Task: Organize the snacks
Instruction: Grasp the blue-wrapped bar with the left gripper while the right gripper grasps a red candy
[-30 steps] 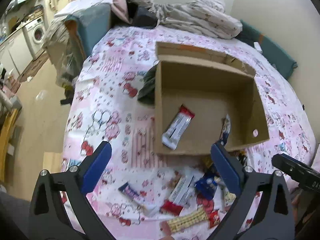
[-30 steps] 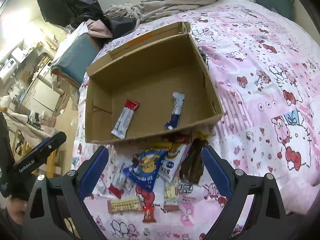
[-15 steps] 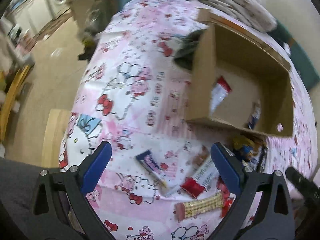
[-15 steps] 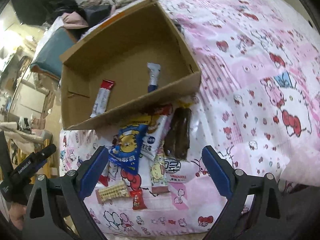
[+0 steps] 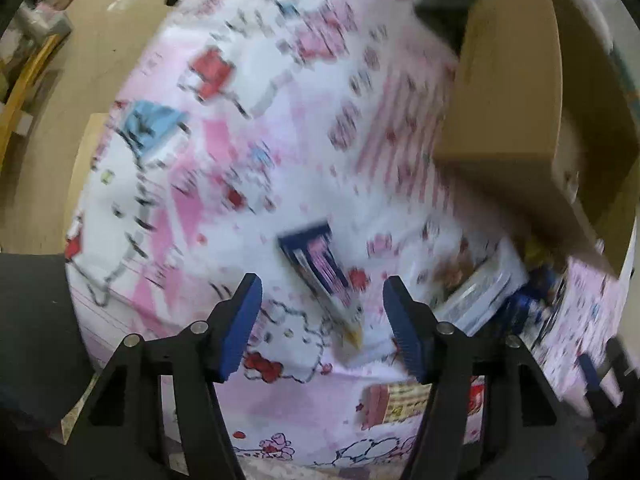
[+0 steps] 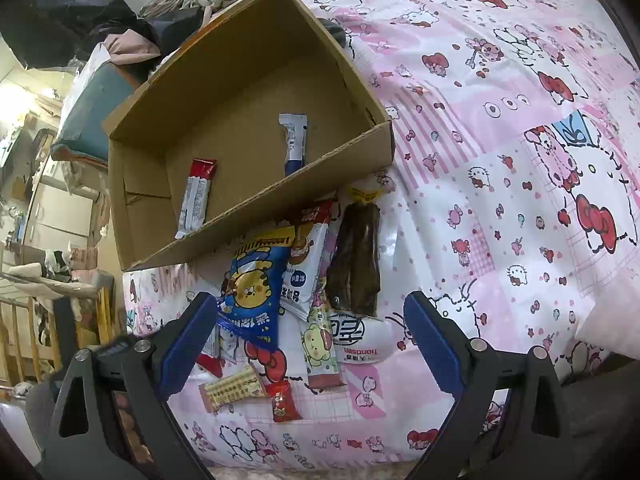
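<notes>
**Right wrist view: snacks heaped at the box's near wall**

Right wrist view shows a pink-and-white cartoon-print bedspread point(image 6: 500, 168) covering the whole bed. On it sits the open brown cardboard box point(image 6: 160, 152), the landmark here. Inside the box lie two packets: a red-and-white wrapped bar point(image 6: 196, 196) by its left wall and a blue-and-white stick packet point(image 6: 295, 140) nearer the middle. Just outside the box's near wall lies the snack pile: a blue foil bag with a yellow cartoon tiger point(image 6: 254, 292), a dark brown clear-wrapped strip point(image 6: 356, 260), a white-and-red sachet point(image 6: 306, 264) and a beige wafer bar point(image 6: 232, 388).

The right gripper point(image 6: 312, 340) hangs over that pile, jaws spread wide, nothing between them.

In the blurred left wrist view, the left gripper point(image 5: 322, 320) points down near the box's left corner. Its jaws have just been closing and stand about half apart, with a dark blue-and-pink snack bar point(image 5: 316, 268) lying between them; the pads do not touch it.
</notes>
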A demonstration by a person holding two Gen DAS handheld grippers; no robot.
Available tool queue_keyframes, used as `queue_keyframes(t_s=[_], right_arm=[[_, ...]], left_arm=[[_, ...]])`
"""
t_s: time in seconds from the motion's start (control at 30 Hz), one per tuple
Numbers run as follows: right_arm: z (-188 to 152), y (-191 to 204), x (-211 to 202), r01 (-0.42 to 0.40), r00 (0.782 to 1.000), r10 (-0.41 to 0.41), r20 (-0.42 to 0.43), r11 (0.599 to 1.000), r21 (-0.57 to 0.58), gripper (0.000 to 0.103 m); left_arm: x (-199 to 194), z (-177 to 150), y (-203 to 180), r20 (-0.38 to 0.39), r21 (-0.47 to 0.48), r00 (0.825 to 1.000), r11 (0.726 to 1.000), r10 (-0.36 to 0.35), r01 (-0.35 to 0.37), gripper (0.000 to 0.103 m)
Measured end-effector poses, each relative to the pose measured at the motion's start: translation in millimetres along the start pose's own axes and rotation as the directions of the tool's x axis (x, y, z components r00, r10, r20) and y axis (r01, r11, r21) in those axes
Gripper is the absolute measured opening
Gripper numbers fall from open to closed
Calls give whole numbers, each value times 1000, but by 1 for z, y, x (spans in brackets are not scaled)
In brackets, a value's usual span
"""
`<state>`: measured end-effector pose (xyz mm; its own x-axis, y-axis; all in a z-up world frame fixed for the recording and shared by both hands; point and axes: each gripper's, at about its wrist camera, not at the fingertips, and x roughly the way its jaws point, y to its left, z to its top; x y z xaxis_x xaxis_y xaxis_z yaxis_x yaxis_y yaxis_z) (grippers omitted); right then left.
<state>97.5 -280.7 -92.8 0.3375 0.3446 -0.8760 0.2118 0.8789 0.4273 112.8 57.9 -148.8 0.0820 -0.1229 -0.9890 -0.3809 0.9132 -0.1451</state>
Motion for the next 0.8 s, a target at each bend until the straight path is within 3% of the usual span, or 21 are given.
queue_keyframes(t_s=[0.07, 0.13, 0.2, 0.47, 0.57, 0.7, 0.8], right_arm=[[0, -2, 0, -1, 1000, 1, 1, 1000, 7, 97], [1, -3, 1, 1, 1000, -1, 0, 1000, 13, 97], [1, -5, 2, 5, 1000, -5, -7, 1000, 15, 97], [-3, 2, 19, 4, 996, -5, -90, 1000, -15, 96], [-11, 12, 30, -21, 986, 11, -163, 998, -60, 86], [-39, 45, 40, -90, 962, 30, -272, 973, -214, 64], [-61, 62, 52, -107, 941, 3, -337, 951, -291, 58]], left_arm=[[7, -4, -7, -13, 32, 1000, 999, 23, -23, 59], [10, -5, -16, -6, 80, 999, 996, 49, -48, 46], [12, -6, -25, 1, 129, 998, 989, 70, -70, 15], [1, -14, -41, 19, 214, 998, 974, 67, -69, 14], [-13, -14, -46, 60, 234, 997, 970, 54, -66, 14], [-27, -18, -52, 94, 256, 995, 965, 42, -65, 14], [-38, -21, -57, 109, 257, 993, 964, 34, -62, 14]])
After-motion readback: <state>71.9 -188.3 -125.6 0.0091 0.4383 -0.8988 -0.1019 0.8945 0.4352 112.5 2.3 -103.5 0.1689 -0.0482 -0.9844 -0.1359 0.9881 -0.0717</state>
